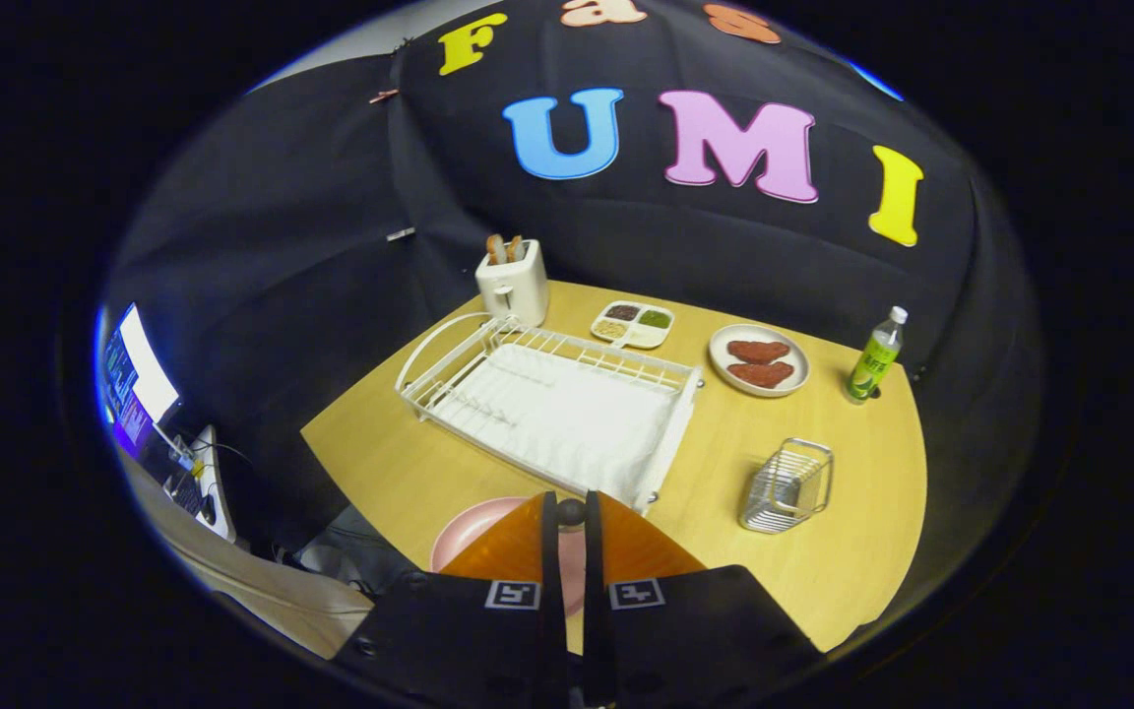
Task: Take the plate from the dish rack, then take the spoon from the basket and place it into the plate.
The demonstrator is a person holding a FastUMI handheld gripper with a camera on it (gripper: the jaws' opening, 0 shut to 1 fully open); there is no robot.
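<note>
My gripper (pixel 570 500) hovers over the near edge of the wooden table (pixel 852 551), its two fingers drawn close together. A small dark rounded end, which looks like the spoon (pixel 570 512), is pinched between the fingertips. Right under the fingers lies the pink plate (pixel 473 532), flat on the table and partly hidden by them. Just beyond the fingertips stands the white wire dish rack (pixel 670 443) with nothing in its slots. The wire basket (pixel 788 487) stands to the right of the rack's near corner and looks empty.
A white toaster (pixel 513 281) with toast stands behind the rack. A divided dish (pixel 633 325), a plate with two red-brown pieces (pixel 759 359) and a green bottle (pixel 875 359) line the far side. A monitor (pixel 139 379) and cables sit off the table's left.
</note>
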